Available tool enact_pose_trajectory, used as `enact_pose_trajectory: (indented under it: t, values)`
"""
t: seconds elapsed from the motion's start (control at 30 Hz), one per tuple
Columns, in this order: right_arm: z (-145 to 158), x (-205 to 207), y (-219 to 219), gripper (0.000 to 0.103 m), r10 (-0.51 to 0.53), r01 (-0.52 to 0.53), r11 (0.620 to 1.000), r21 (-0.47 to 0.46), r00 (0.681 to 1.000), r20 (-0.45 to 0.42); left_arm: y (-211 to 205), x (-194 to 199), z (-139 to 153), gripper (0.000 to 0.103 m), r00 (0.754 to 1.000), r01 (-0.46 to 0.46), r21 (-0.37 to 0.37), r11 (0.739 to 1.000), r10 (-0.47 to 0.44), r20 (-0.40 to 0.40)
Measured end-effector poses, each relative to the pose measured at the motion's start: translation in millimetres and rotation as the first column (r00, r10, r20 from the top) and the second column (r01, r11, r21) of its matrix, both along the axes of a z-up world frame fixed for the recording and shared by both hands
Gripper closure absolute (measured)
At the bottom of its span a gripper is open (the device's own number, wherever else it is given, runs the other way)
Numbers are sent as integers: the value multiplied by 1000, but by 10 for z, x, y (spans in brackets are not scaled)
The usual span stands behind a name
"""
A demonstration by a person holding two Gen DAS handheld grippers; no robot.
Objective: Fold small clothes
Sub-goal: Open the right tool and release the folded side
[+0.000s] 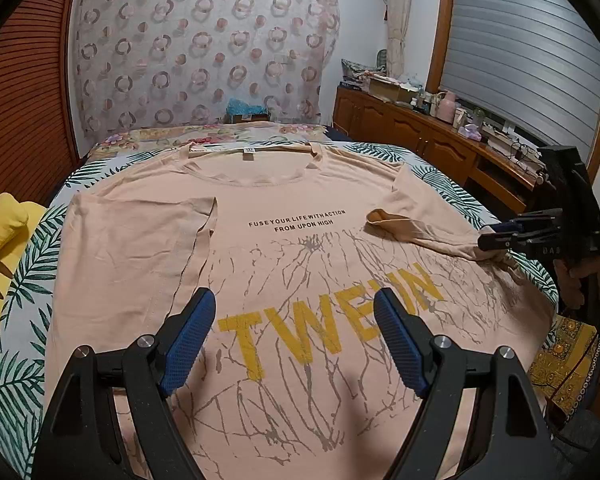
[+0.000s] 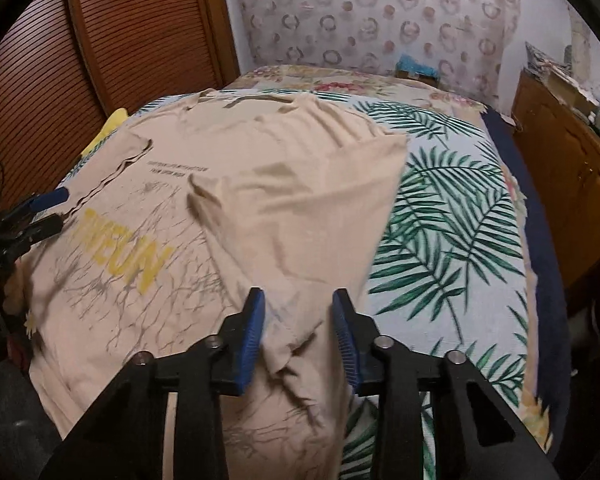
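Being folded in, the right side of the T-shirt (image 1: 300, 248) is straddled by the right gripper (image 2: 299, 332), jaws narrowly parted; the left side is done, the left gripper (image 1: 294, 336) being held wide.

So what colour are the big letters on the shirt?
Yellow, on the peach shirt; the big letters show best in the left wrist view.

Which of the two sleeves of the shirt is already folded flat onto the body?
The left sleeve of the peach cotton T-shirt lies flat across the chest. The right sleeve is bunched and tilted near the right gripper.
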State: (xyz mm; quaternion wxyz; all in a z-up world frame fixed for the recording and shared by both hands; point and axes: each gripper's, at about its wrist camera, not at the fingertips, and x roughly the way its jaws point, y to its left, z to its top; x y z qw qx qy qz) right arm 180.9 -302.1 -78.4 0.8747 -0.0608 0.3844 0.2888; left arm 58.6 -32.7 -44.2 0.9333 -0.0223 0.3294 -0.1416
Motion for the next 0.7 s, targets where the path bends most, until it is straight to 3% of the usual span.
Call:
enact_pose_trajectory:
  t: [0.13, 0.47, 0.7]
  values:
    - [43, -109, -16, 85, 35, -35, 999, 15, 999, 16, -3, 4, 5, 21, 1000, -2, -2, 1000, 2, 0]
    - [-106, -517, 64, 85, 110, -109, 994, 20, 994, -16, 11, 5, 9, 21, 1000, -7, -2, 1000, 7, -1]
    - [103, -468, 30, 83, 77, -79, 996, 39, 996, 51, 93, -2, 32, 21, 1000, -21, 2, 1000, 21, 6]
